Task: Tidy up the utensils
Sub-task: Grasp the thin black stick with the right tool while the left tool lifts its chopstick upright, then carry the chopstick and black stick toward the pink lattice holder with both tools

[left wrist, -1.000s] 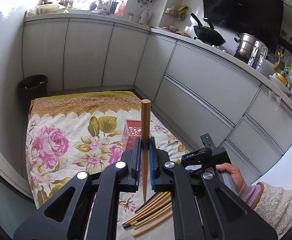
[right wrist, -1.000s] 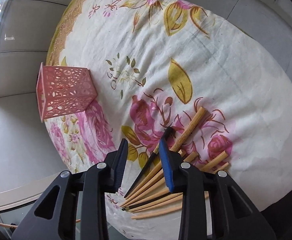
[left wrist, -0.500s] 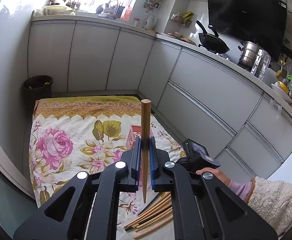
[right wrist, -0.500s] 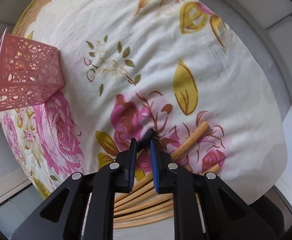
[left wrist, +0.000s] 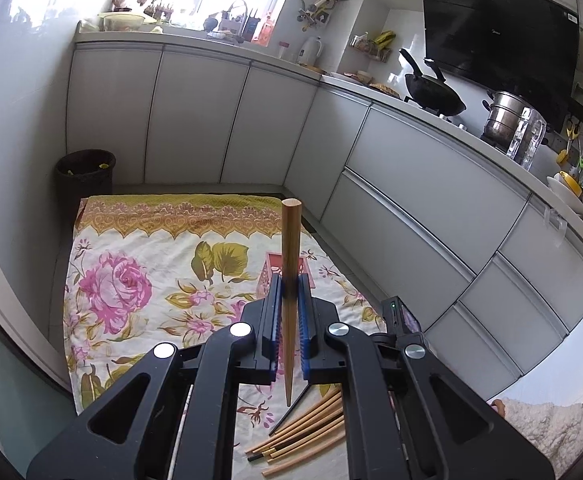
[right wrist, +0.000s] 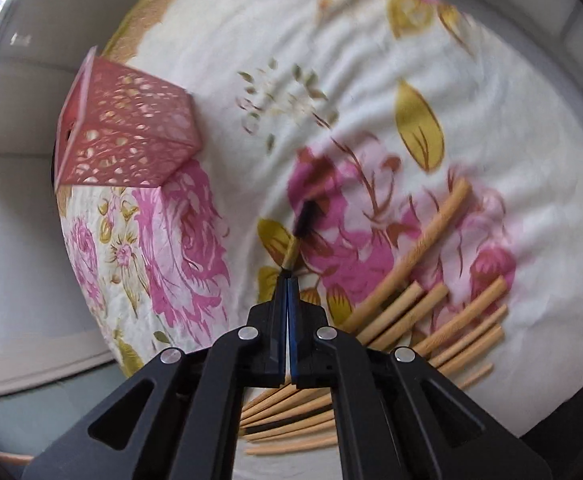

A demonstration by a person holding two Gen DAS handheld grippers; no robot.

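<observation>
My left gripper is shut on a wooden chopstick, held upright with its thick end up, above the floral cloth. A pink perforated holder stands on the cloth just behind it, partly hidden by the fingers. My right gripper is shut on a black-tipped chopstick whose dark end sticks out ahead, blurred. A pile of several wooden chopsticks lies on the cloth to its right and below; the pile also shows in the left wrist view. The pink holder stands at the upper left.
White kitchen cabinets run along the back and right of the cloth. A dark waste bin stands at the cloth's far left corner. A wok and a steel pot sit on the counter. The cloth hangs over the table edge.
My right gripper closed over the pile onto the black-tipped chopstick and has lifted it. My left gripper rose slightly, still holding its chopstick upright.
</observation>
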